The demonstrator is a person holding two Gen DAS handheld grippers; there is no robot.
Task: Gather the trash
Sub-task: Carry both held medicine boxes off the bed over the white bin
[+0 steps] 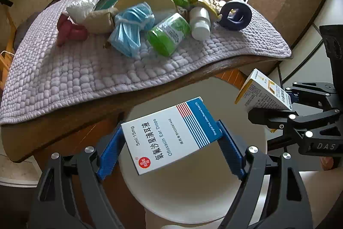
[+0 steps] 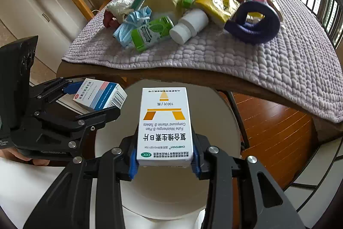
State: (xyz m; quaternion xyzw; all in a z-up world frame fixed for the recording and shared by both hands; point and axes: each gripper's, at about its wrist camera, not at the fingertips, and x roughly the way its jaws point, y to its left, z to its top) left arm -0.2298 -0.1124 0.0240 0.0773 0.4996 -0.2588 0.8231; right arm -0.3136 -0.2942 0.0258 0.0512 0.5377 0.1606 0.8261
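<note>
Held: one white-and-blue cardboard ear-drops box [image 1: 171, 134] clamped in left gripper [image 1: 171, 143], jaws wide | one white-and-orange cardboard vitamin box [image 2: 165, 126] clamped in right gripper [image 2: 164, 156], jaws narrow | both over one round white bin [image 2: 214, 196] | remaining: two green-capped bottles, one white plastic bottle [image 1: 200, 23] on lilac quilted mat [image 1: 85, 74], wooden table, wood-plank floor.

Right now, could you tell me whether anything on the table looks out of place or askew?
Yes: the green bottle and the white bottle lie tipped on their sides on the quilted mat, and a blue face mask sits crumpled beside them.
</note>
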